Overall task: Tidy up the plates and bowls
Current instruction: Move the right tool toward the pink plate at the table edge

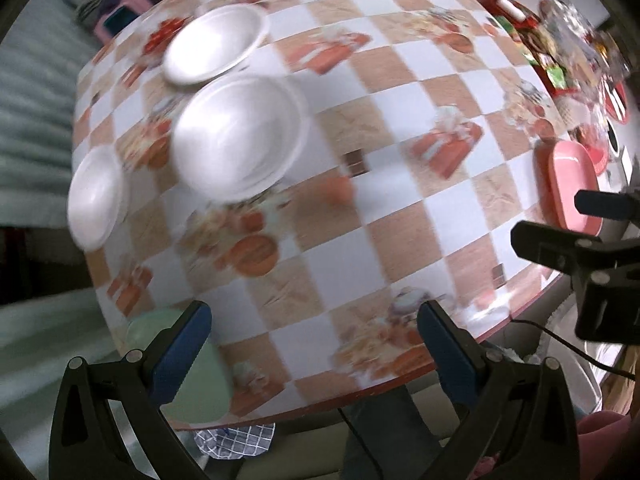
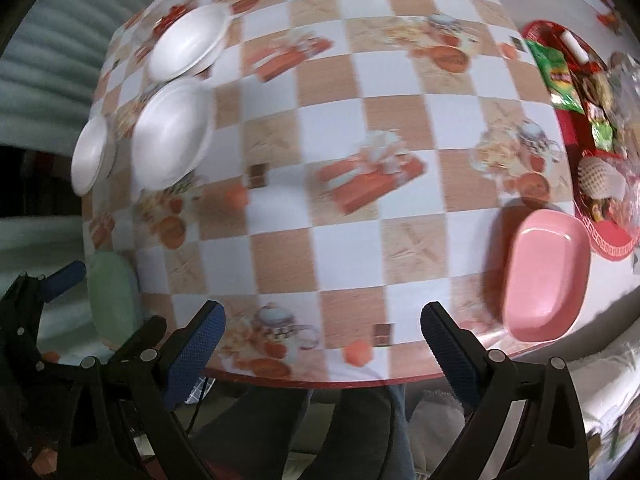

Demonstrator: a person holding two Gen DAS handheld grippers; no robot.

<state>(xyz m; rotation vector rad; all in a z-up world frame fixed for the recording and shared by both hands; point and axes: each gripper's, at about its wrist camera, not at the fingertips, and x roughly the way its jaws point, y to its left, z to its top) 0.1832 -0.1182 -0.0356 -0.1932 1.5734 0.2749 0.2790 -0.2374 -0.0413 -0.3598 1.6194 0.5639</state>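
Both grippers, left gripper (image 1: 314, 338) & right gripper (image 2: 322, 338), are held spread w/ nothing between; three white bowls (image 2: 172, 134) are seen upper left, pink dish (image 2: 546, 276) lower right, on the checkered table (image 2: 340, 120).

No legible txt/labels anywhere; green snack bag (image 2: 554, 74) logo too blurry.

Checkered table (image 2: 340, 128): white bowls (image 2: 172, 136), pink dish (image 2: 544, 276), green, seemingly plate (image 2: 112, 300).
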